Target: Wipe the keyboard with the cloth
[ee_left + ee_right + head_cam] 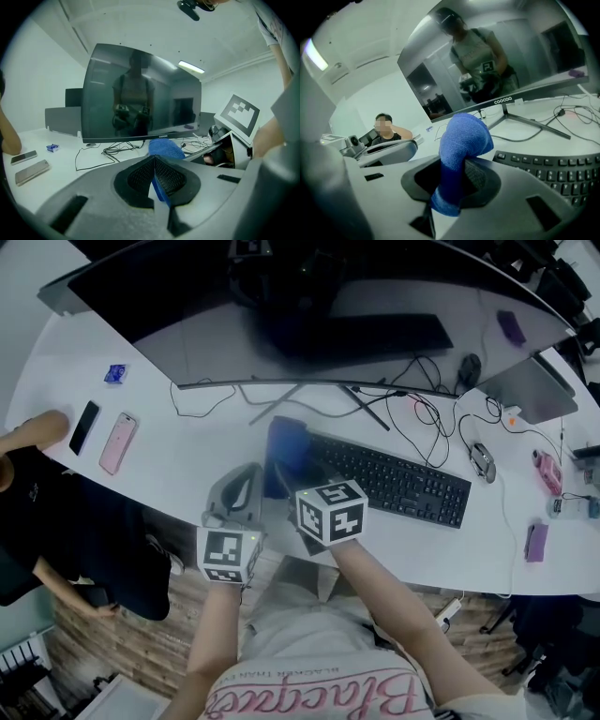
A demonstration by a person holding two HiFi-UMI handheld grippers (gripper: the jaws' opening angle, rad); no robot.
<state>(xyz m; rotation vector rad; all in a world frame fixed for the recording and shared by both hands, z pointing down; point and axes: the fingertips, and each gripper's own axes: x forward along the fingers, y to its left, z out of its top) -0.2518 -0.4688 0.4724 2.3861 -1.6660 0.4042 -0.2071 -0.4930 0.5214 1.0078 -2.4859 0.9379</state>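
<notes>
Left hand-held gripper [154,182]: jaws together, with a thin edge of the blue cloth [464,136] pinched between them. Right hand-held gripper [455,180]: clamped on a thick fold of the same cloth, which bunches up above its jaws. The cloth sits just ahead of both, at the left end of the keyboard [398,486]. Cannot tell whether it touches the keys.

Around:
- The keyboard runs off to the right of the right hand-held gripper on the white tabletop [187,442].
- The curved monitor [140,93] stands beyond both. Its stand legs and loose cables [422,409] lie between it and the keyboard.
- A mouse [482,461] lies past the keyboard's far end.
- Well left of the left hand-held gripper are a black phone [83,427], a pink phone [118,442] and a small blue packet [115,373].
- A seated person [37,512] in black is at the tabletop's left edge.

Hidden: in the head view the right hand-held gripper's jaws lie under its marker cube [330,512]. The cloth covers the keyboard's left end.

Writing: "coocaa" on the monitor's lower bezel.
</notes>
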